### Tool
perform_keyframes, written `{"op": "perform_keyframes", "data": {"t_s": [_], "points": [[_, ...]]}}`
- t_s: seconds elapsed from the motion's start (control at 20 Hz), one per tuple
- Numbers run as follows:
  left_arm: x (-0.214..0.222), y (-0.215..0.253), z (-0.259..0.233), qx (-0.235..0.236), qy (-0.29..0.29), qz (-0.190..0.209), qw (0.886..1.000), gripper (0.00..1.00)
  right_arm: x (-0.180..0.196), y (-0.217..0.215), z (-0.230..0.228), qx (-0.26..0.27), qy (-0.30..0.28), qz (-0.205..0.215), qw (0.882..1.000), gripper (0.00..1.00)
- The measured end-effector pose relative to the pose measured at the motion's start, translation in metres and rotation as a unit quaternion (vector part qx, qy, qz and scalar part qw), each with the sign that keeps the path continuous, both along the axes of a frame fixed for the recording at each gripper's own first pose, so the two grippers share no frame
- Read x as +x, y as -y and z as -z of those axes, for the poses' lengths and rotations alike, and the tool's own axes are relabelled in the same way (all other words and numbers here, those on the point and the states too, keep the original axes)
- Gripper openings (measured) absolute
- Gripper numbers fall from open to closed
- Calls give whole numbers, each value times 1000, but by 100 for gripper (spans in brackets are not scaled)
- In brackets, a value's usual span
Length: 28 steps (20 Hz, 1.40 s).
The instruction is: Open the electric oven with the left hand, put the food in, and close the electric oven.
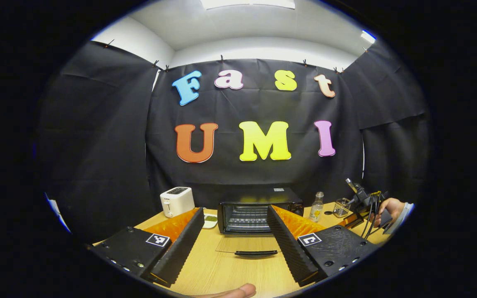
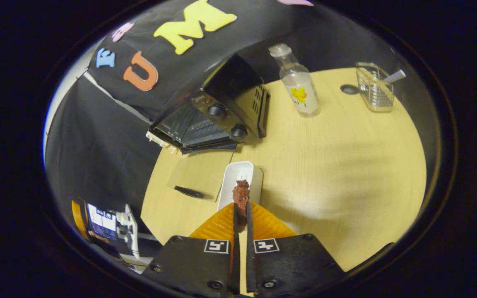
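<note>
Oven: electric oven (image 1: 259, 211) stands on the worktop (image 1: 222, 269), door (image 1: 249, 245) already folded down flat.
Left hand-held gripper (image 1: 234, 244): released, fingers spread, empty.
Right hand-held gripper (image 2: 241, 215): clenched on the food (image 2: 241, 198), above the white tray (image 2: 238, 176).
Left to do: load the food, close the door.

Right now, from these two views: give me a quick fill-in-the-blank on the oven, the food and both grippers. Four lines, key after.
1. The oven door is ____, lying flat on the table.
2. The right gripper is shut on a piece of ____ food.
3. The left gripper has its fingers ____.
4. Below the held food sits a ____ dish.

Missing words: open; reddish-brown; open; white
</note>
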<state>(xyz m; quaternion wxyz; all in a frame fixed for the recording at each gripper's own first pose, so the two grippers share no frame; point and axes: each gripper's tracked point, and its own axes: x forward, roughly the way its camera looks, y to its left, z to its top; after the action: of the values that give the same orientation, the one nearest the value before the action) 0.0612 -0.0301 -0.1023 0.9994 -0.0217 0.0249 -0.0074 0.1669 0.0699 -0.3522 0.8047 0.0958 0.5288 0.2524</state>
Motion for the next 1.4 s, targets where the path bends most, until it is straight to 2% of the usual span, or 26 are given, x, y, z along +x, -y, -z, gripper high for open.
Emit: {"op": "perform_keyframes", "data": {"t_s": [0.25, 0.5, 0.7, 0.85, 0.95, 1.05, 1.1, 1.15, 1.4], "points": [[-5, -15, 9, -22, -6, 15, 1000, 96, -16, -28, -48, -54, 114, -54, 991, 9], [1, -37, 22, -27, -19, 17, 999, 96, -31, -76, -43, -138, 209, -133, 959, 9], [5, -55, 32, -28, -24, 10, 999, 96, -28, -130, -34, -152, 262, -170, 938, 9], [10, -66, 42, -15, -30, 9, 999, 95, -19, -169, -29, -161, 303, -179, 922, 9], [11, -82, 47, -9, -32, -15, 999, 95, -12, -197, -25, -154, 321, -176, 918, 5], [12, -92, 50, -12, -27, -32, 999, 95, -3, -222, -21, -129, 330, -154, 922, 8], [11, -93, 53, -16, -29, -30, 999, 100, 3, -231, -19, -116, 334, -135, 926, 9], [11, -94, 55, -20, -31, -29, 999, 96, 12, -237, -18, -109, 339, -115, 927, 9], [14, -115, 60, -24, -30, -52, 998, 95, 59, -251, -13, -77, 372, -5, 925, 8]]}}
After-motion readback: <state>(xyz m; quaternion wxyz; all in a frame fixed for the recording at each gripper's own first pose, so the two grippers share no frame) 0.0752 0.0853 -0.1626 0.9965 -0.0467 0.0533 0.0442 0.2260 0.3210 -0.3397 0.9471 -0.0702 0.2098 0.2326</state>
